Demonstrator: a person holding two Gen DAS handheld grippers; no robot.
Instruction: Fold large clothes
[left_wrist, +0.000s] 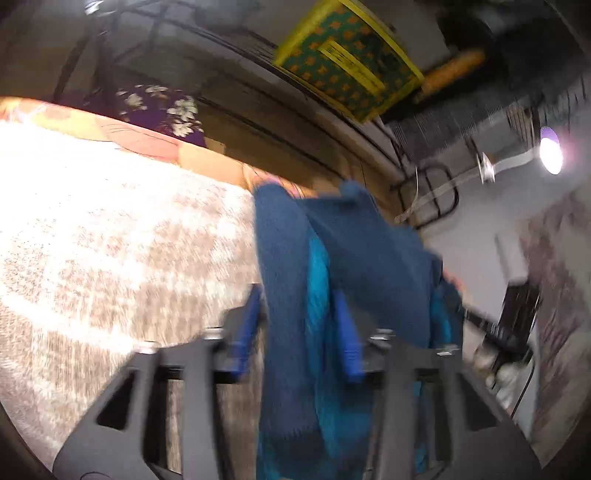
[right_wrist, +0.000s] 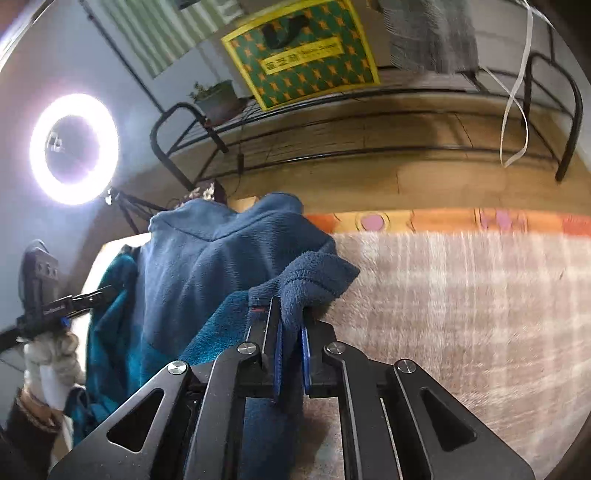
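Black linkage arms fill the bottom of the left wrist view, and between them the left gripper (left_wrist: 301, 332) stands about half open, its blue fingers (left_wrist: 347, 332) on either side of a hanging fold of the blue fleece garment (left_wrist: 351, 243); the picture is blurred, so whether the pads actually press on the cloth cannot be told. That garment, dark blue outside with a brighter teal lining, drapes over the near edge of the beige plush bed cover (left_wrist: 110, 240) and runs down between the fingers. Beyond the bed cover, a green and yellow box (left_wrist: 347, 62) sits on a black metal rack (left_wrist: 439, 192). From the right wrist view, the right gripper (right_wrist: 291, 350) is nearly closed, its blue pads pinching a thick fold of the fleece garment (right_wrist: 207, 266). This garment is bunched up at the left end of the bed cover (right_wrist: 461, 295). Left of the garment, a gloved hand (right_wrist: 51, 362) holds the other gripper, and a lit ring light (right_wrist: 74, 147) glows above it.
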